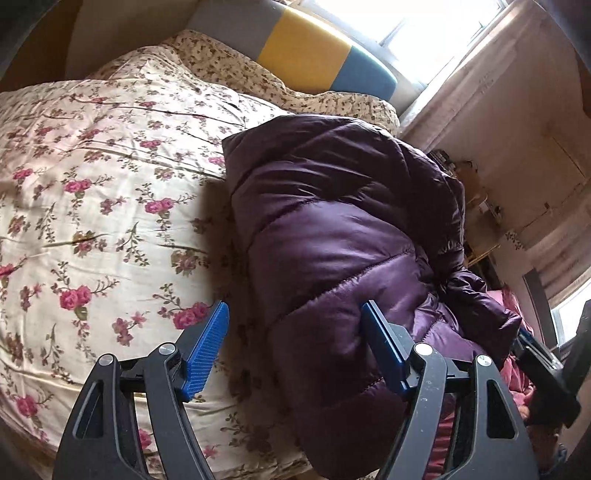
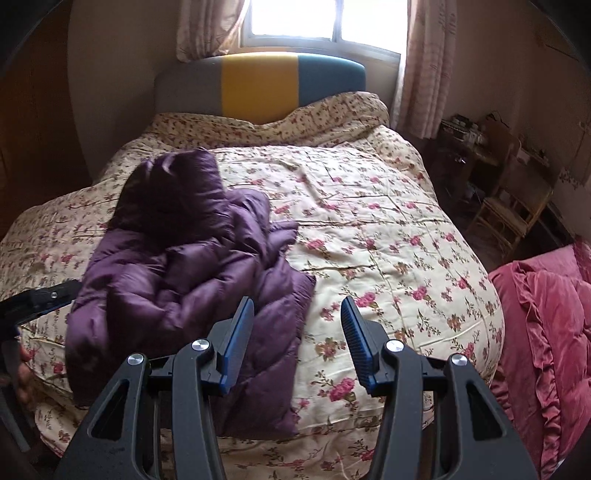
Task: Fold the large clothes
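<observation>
A purple puffer jacket (image 1: 332,240) lies bunched on the floral bedspread (image 1: 92,184); in the right wrist view the jacket (image 2: 177,273) sits on the bed's left half. My left gripper (image 1: 295,314) is open, hovering at the jacket's near left edge, its right finger over the fabric, nothing held. My right gripper (image 2: 297,306) is open and empty above the jacket's near right corner and the bedspread (image 2: 388,240). The left gripper's body (image 2: 40,295) shows at the left edge of the right wrist view. The right gripper's body (image 1: 543,362) shows at the right edge of the left wrist view.
A grey, yellow and teal headboard (image 2: 258,85) stands under a window (image 2: 321,18) with curtains. A pink quilt (image 2: 546,317) lies right of the bed. A wicker chair (image 2: 506,218) and cluttered shelf (image 2: 465,129) stand by the right wall.
</observation>
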